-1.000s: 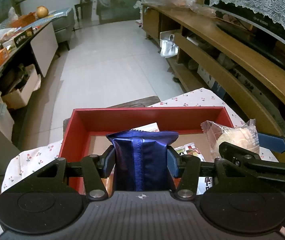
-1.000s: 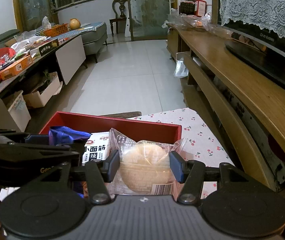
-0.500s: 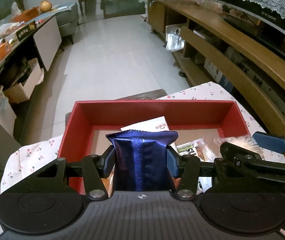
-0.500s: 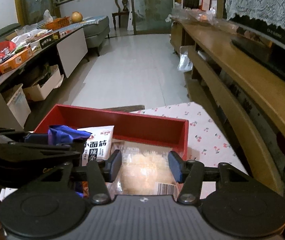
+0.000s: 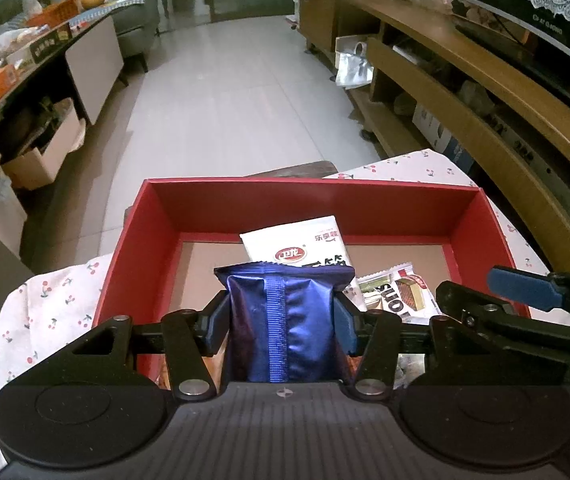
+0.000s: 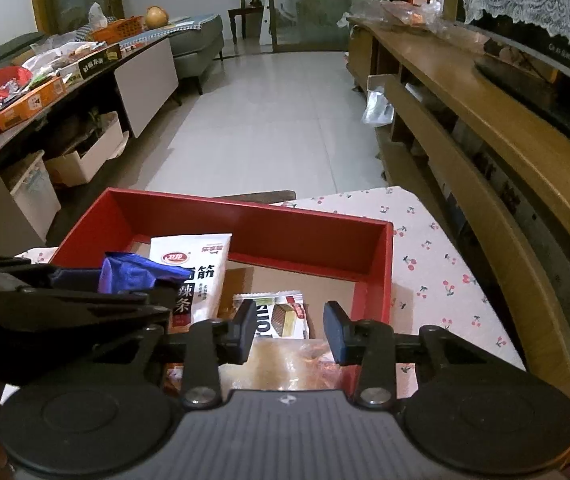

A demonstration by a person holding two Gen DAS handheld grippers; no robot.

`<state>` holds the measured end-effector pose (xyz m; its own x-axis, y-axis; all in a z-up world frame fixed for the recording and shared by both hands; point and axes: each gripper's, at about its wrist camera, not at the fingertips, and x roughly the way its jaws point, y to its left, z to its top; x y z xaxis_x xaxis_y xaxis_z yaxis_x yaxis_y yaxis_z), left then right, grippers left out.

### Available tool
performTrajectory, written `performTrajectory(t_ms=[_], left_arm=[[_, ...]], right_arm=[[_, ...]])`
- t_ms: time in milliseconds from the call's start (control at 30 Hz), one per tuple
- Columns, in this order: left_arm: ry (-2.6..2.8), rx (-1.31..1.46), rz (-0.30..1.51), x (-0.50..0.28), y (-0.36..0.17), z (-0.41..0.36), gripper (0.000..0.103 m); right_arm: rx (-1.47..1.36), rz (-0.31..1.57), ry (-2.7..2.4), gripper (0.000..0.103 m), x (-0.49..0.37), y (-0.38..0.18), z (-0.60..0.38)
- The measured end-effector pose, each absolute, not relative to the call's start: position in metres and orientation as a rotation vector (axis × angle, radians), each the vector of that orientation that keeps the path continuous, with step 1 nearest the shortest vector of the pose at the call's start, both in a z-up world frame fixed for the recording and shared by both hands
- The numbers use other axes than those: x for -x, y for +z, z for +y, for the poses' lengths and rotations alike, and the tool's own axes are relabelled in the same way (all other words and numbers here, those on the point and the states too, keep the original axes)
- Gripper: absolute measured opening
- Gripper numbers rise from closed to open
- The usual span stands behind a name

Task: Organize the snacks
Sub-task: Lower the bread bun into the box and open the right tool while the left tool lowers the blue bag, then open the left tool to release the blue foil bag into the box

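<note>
Left wrist view: one red box (image 5: 245, 208) on the cherry-print worktop (image 5: 45, 312), tiled floor beyond. Inside it, one white spicy-strip pack (image 5: 305, 246) and one wafer packet (image 5: 399, 294). The left gripper (image 5: 283, 322) fingers clamp one blue foil pack (image 5: 285, 328) above the box's near side. The right gripper (image 6: 289, 332) stands released; its bun packet (image 6: 285, 364), gripped a second ago, now lies in the box below the fingers.

The clear-wrapped pale bun (image 6: 285, 364) is blurred and half hidden below the right gripper (image 6: 289, 332). The white printed snack packet (image 5: 305, 250) is partly covered by the shiny blue foil pouch (image 5: 285, 324).
</note>
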<state>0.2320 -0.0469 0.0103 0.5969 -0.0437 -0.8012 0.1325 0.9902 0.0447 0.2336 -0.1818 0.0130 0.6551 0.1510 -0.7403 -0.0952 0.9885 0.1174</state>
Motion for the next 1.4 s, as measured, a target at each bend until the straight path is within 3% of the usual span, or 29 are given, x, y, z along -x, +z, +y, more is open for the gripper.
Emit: performTrajectory(t_ms=[200, 367, 633, 1400], left_arm=[[-0.093, -0.101, 0.930, -0.232, 0.010, -0.046, 0.064], [-0.083, -0.105, 0.912, -0.231, 0.014, -0.045, 0.074], [-0.077, -0.103, 0.894, -0.225, 0.022, -0.045, 0.078], [-0.145, -0.092, 0.834, -0.164, 0.050, -0.045, 0.080]], right_arm=[[-0.070, 0.847, 0.139, 0.067, -0.234, 0.012, -0.182], [-0.080, 0.838, 0.128, 0.067, -0.233, 0.015, -0.185], [-0.064, 0.819, 0.115, 0.068, -0.226, 0.023, -0.186], [-0.121, 0.772, 0.099, 0.068, -0.157, 0.050, -0.198]])
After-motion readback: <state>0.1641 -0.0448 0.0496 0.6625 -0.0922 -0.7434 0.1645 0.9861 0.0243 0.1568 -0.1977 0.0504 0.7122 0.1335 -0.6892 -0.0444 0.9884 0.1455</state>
